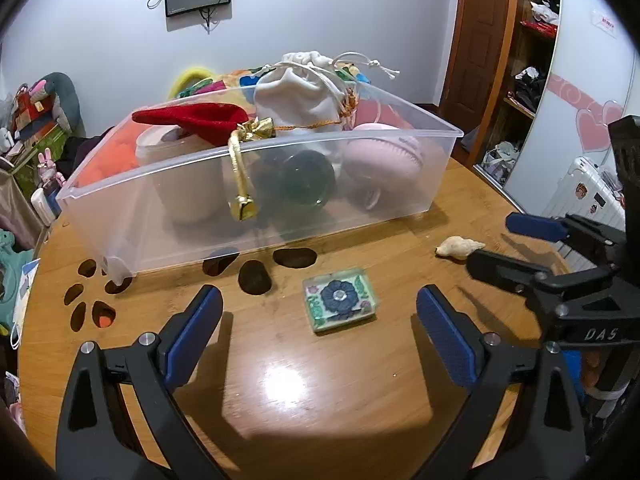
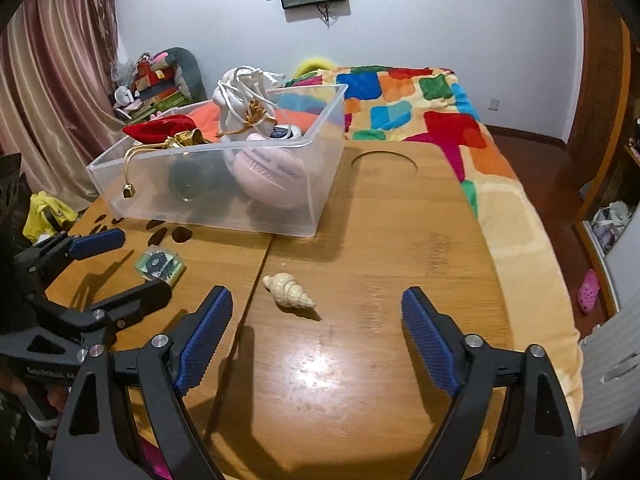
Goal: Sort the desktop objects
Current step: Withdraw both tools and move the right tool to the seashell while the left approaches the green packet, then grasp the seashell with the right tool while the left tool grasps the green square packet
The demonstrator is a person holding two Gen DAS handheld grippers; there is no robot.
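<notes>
A small green tile with a dark blue flower (image 1: 340,304) lies flat on the wooden table, just beyond my left gripper (image 1: 320,320), which stands open with nothing between its fingers. A cream spiral seashell (image 2: 289,290) lies on the table, ahead and slightly left of my open right gripper (image 2: 318,320). The shell (image 1: 459,247) also shows at the right of the left wrist view, close to the right gripper (image 1: 500,240). The tile (image 2: 160,265) sits between the left gripper's fingers (image 2: 96,238) in the right wrist view. A clear plastic bin (image 1: 360,184) behind holds pouches, a pink case and a dark ball.
The bin (image 2: 320,176) takes up the back left of the table. Paw-shaped cut-outs (image 1: 256,276) pierce the tabletop in front of it, and a round cut-out (image 2: 384,162) lies at the back. A colourful blanket (image 2: 440,112) covers a bed beyond the table (image 2: 380,240).
</notes>
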